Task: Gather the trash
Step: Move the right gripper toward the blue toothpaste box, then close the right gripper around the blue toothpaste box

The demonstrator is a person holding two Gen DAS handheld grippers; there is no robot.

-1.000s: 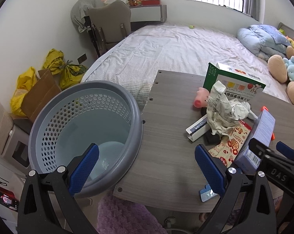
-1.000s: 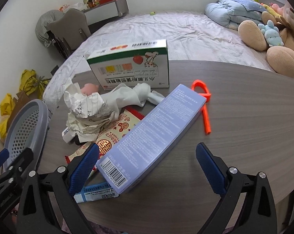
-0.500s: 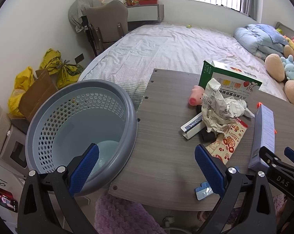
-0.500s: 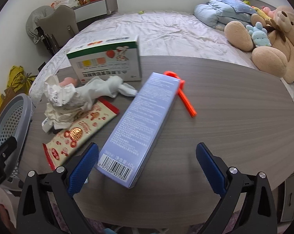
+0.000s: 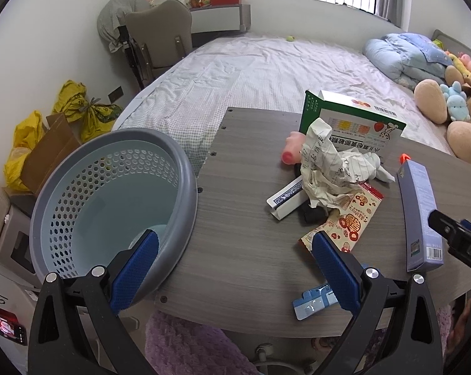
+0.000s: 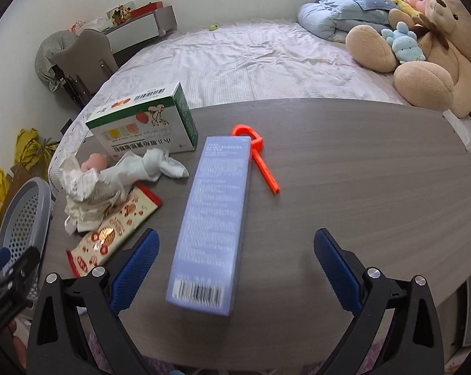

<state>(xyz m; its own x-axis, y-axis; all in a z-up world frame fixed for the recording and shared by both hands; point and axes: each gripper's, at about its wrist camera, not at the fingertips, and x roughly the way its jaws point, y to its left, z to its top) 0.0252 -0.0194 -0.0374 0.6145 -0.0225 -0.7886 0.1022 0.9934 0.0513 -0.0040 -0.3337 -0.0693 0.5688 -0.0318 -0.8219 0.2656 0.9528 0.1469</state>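
A grey perforated basket (image 5: 110, 206) stands at the table's left edge; it also shows in the right wrist view (image 6: 22, 215). Trash lies on the grey wooden table (image 6: 360, 172): a long blue box (image 6: 213, 218), crumpled paper (image 5: 332, 168), a red-and-cream snack wrapper (image 6: 116, 228), a green-and-white carton (image 6: 148, 122), an orange plastic strip (image 6: 260, 162), a small blue-white packet (image 5: 313, 300). My left gripper (image 5: 235, 259) is open and empty between basket and table. My right gripper (image 6: 235, 265) is open, its jaws either side of the blue box's near end, not touching it.
A pink toy (image 5: 293, 148) and a black item lie under the paper, beside a white card box (image 5: 285, 200). A bed (image 6: 251, 62) with plush toys (image 6: 423, 50) lies beyond the table. Yellow bags (image 5: 26, 131) and a cardboard box sit on the floor at left.
My right gripper has swung right and pulled back, so the blue box now lies lengthwise between its jaws. My left gripper has drawn back slightly; both stay open.
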